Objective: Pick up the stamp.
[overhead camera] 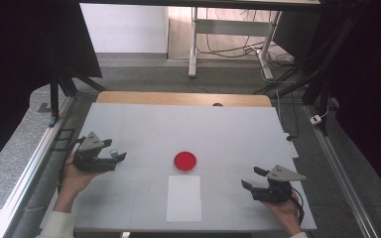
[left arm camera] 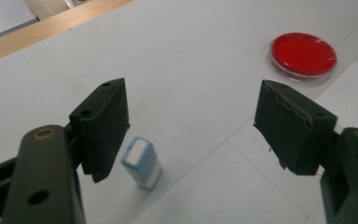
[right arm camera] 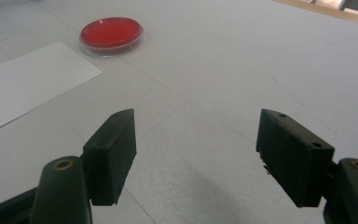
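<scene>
A small blue-and-white block (overhead camera: 113,154) (left arm camera: 141,162) stands upright on the white table, close to the inner face of one jaw of my left gripper (overhead camera: 119,160) (left arm camera: 191,112). That gripper is open, and its pads do not touch the block. A round red dish (overhead camera: 185,161) (left arm camera: 303,53) (right arm camera: 111,33) sits in the middle of the table. A white paper sheet (overhead camera: 184,198) (right arm camera: 23,84) lies just in front of the dish. At the right, my right gripper (overhead camera: 249,177) (right arm camera: 196,135) is open over bare table with nothing between its jaws.
The white tabletop (overhead camera: 228,134) has a wooden strip (overhead camera: 178,98) along its far edge. Metal rails (overhead camera: 30,168) run down both sides. A table frame and cables (overhead camera: 228,49) stand on the floor beyond the table.
</scene>
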{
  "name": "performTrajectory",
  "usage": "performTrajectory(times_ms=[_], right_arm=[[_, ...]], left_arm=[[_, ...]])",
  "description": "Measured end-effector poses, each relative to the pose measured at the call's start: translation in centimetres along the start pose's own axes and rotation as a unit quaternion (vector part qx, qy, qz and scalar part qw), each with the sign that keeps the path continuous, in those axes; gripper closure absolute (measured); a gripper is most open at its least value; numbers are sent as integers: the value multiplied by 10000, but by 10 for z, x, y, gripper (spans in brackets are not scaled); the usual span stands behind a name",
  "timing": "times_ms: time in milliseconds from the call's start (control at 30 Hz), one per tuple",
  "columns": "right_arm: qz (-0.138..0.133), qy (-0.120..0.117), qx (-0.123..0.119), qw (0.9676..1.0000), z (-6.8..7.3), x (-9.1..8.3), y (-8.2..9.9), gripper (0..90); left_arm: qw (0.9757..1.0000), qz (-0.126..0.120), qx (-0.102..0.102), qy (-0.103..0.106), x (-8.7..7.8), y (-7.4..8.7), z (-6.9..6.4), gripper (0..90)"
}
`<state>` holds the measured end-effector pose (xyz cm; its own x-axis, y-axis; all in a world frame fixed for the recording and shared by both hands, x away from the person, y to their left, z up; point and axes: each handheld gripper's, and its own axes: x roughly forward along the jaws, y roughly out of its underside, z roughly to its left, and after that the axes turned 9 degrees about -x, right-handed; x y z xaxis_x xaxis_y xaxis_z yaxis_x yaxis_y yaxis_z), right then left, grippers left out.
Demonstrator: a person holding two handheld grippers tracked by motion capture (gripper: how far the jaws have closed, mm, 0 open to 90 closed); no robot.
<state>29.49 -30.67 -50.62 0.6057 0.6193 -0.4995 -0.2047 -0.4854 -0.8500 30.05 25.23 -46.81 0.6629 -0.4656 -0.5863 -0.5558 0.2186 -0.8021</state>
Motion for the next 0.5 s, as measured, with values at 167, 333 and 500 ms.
performTrajectory(times_ms=[167, 333, 500], right_arm=[[69, 27, -9, 10000, 0, 1, 0, 281], [62, 39, -11, 10000, 0, 1, 0, 281], [87, -5, -20, 10000, 1, 2, 1, 281]], left_arm=[[10000, 81, -9, 21, 2, -1, 12, 277], [9999, 146, 11, 92, 7, 1, 24, 285], [9990, 320, 216, 222, 14, 2, 31, 316]])
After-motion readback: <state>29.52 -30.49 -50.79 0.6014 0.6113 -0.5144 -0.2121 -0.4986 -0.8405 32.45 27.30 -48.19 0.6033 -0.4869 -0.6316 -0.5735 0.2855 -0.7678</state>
